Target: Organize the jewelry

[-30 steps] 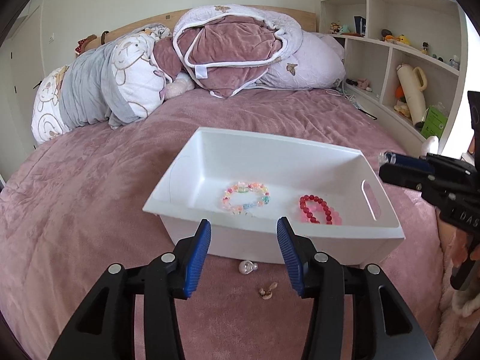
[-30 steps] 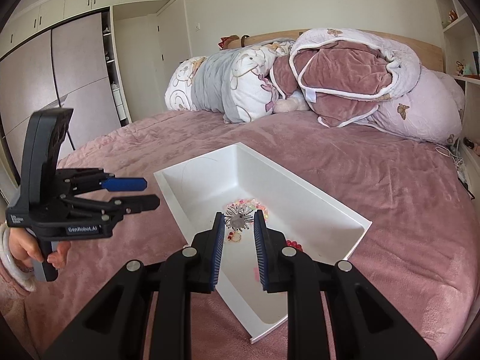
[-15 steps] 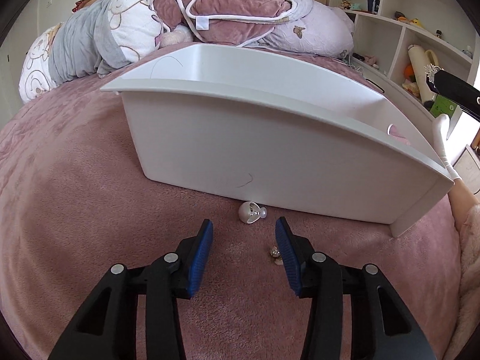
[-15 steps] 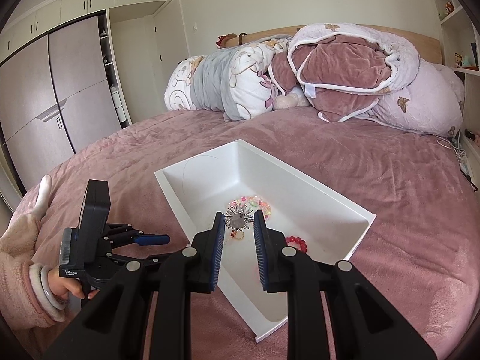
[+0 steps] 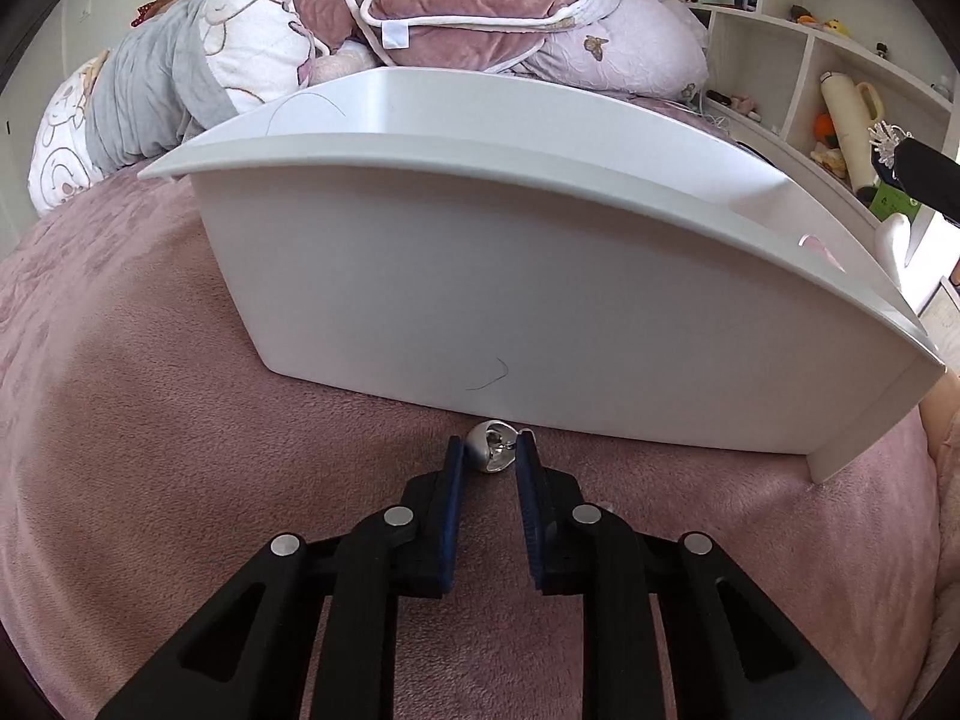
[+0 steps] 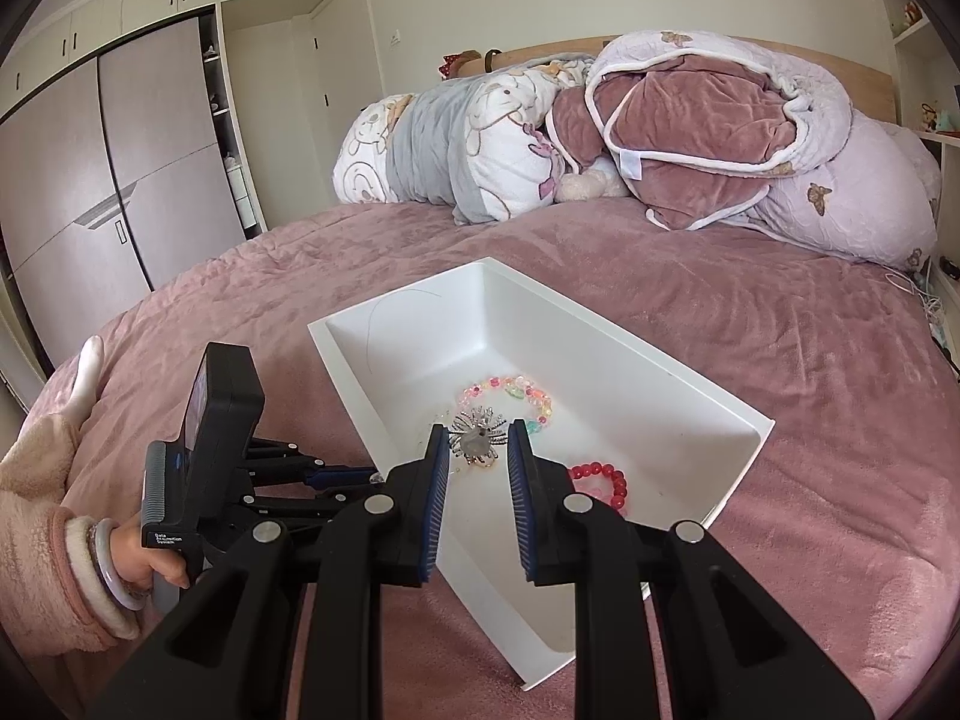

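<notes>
A white bin lies on the pink bed. In the left wrist view my left gripper sits low on the blanket, its blue pads closed around a silver pearl ring just in front of the bin's near wall. In the right wrist view my right gripper is above the bin, shut on a silver spiky brooch. Inside the bin lie a pastel bead bracelet and a red bead bracelet. The left gripper shows at lower left beside the bin.
Pillows and a folded duvet are piled at the head of the bed. A wardrobe stands to the left. Shelves with toys stand to the right. Pink blanket spreads around the bin.
My left gripper dropped from above the bin to the blanket, moved forward and closed on the pearl ring. My right gripper stayed over the bin holding the brooch.
</notes>
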### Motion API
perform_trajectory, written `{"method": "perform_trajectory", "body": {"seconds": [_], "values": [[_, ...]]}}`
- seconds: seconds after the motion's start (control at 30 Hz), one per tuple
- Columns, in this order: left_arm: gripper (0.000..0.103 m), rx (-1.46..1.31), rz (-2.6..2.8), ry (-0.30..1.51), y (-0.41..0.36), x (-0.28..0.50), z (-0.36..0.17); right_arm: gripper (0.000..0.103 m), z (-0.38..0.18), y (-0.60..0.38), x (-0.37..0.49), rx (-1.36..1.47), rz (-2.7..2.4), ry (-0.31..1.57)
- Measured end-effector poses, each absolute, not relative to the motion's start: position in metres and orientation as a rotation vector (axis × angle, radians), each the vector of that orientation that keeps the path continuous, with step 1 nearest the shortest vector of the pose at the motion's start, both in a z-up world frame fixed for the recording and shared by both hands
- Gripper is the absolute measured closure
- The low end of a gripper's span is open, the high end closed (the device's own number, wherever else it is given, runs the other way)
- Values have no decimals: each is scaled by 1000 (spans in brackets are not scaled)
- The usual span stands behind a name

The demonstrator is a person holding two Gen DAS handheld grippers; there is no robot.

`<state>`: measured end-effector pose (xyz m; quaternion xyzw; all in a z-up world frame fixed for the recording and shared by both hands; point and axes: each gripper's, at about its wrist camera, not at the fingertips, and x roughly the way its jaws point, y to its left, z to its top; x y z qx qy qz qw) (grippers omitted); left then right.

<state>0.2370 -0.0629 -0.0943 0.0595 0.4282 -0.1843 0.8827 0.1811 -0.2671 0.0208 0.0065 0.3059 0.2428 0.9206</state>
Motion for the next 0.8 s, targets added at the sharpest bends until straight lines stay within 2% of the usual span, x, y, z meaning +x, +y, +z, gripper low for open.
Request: {"method": "perform_trajectory", "body": {"seconds": [0.3,0.57,0.8], "values": [[81,96,-378,823,-43,204,-54,82,21,-267,180,9,499,625],[81,99,-395,722,-36,185,12,82,24,-263,174,-5,498,613],[81,142,-421,648,-58,195,60,82,27,-262,172,-11,489,599]]}}
